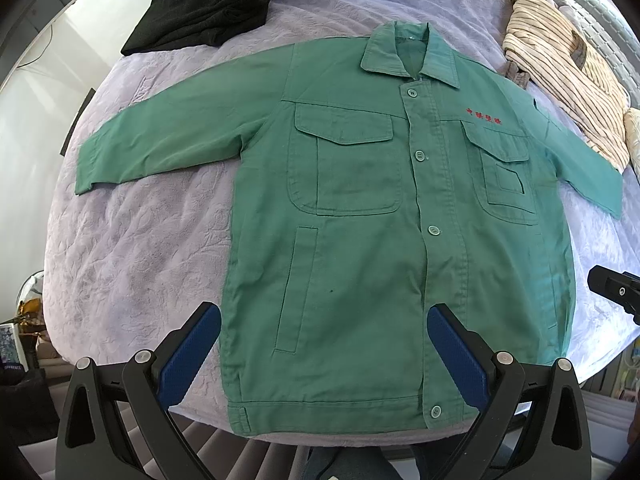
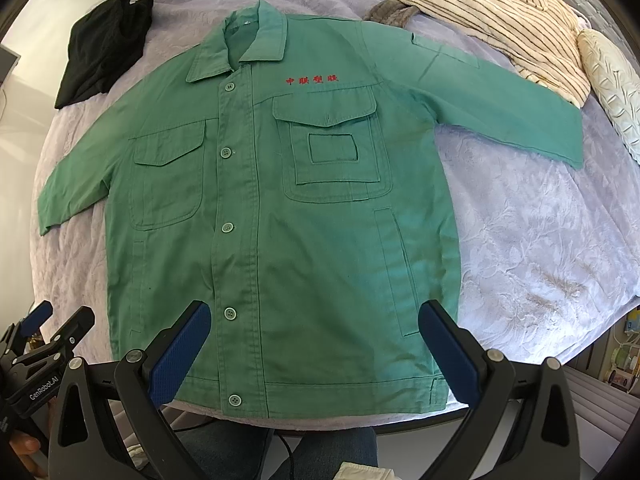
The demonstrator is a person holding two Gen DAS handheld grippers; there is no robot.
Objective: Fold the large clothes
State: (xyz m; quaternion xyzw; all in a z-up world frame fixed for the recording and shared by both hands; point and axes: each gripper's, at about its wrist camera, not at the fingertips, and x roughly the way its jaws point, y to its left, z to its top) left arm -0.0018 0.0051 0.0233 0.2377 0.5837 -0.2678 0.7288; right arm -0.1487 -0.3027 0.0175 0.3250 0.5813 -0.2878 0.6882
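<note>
Two grippers hung above the near edge of the bed (image 1: 132, 248), both spread wide and holding nothing: left gripper (image 1: 324, 354), right gripper (image 2: 314, 350). Green work jacket (image 2: 304, 216) lay flat, front up, buttoned, in the middle of the lilac bedcover, collar toward the far edge, hem at the near edge, both sleeves out to the sides. Red embroidered characters (image 2: 312, 80) sat above one chest pocket. Black garment (image 1: 204, 4) lay bunched at the far left corner, apart from the jacket. Striped garment (image 2: 492, 20) lay at the far right corner, just beside the sleeve there.
</note>
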